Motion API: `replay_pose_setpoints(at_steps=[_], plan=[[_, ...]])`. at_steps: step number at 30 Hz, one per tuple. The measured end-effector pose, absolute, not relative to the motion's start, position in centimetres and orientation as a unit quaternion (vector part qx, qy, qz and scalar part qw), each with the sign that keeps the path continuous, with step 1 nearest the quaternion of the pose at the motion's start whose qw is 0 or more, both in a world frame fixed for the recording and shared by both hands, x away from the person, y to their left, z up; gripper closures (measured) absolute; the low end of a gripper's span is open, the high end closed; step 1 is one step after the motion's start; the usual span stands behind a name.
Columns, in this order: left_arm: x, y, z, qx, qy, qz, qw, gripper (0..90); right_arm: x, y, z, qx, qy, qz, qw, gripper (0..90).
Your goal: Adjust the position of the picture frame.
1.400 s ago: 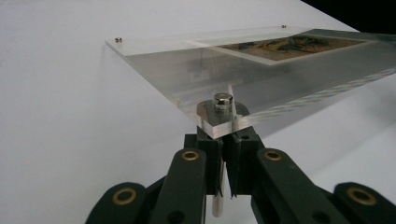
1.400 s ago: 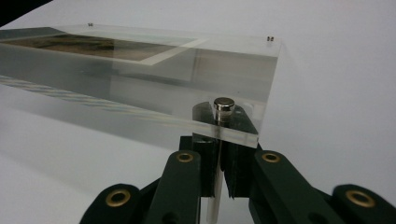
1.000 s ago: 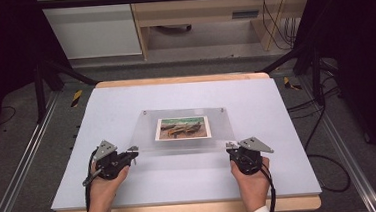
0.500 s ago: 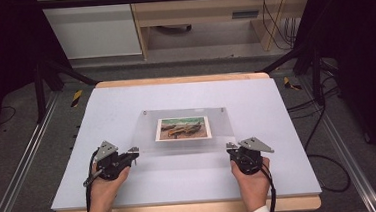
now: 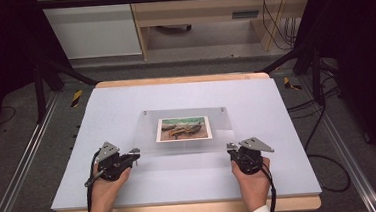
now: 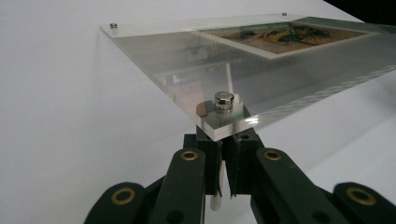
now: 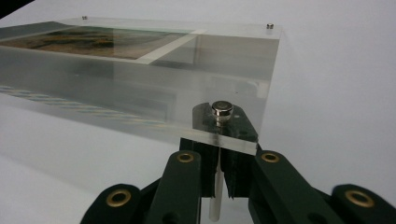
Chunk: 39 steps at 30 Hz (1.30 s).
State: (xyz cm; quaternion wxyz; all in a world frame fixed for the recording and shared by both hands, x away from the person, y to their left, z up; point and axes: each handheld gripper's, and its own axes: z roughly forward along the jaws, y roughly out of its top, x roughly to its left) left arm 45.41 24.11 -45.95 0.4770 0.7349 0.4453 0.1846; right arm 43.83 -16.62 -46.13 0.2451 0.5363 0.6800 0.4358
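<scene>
On the white desk (image 5: 126, 110), right at its middle, lies the clear acrylic frame (image 5: 148, 134), a flat see-through panel, and sandwiched inside it sits a landscape photo (image 5: 183, 129) with a white border, a touch toward the frame's far side. Small metal studs pin the frame's corners: two at the far edge, two at the near edge. At the frame's near-left corner we have the left tool (image 5: 132, 154), held in the person's left hand (image 5: 104, 187); the left gripper view shows its black jaws closed up tight around a thin white post (image 6: 227, 86) directly beneath the shiny stud (image 6: 224, 101) at that corner. Over at the frame's near-right corner, the right tool (image 5: 230, 148), in the right hand (image 5: 254, 181), mirrors it: jaws pinched together on a white post (image 7: 215, 191) under that corner's stud (image 7: 222, 110). Both near corners sit just above the jaw tips.
</scene>
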Motion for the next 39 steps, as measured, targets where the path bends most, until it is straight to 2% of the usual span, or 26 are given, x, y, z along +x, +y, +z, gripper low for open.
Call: replay_pose_setpoints(at_steps=[39], plan=[[45.2, 22.9, -47.2, 0.76, 0.438, 0.187, 0.441, 84.1, 44.4, -17.3, -47.6, 0.557, 0.681, 0.418, 0.227, 83.2]])
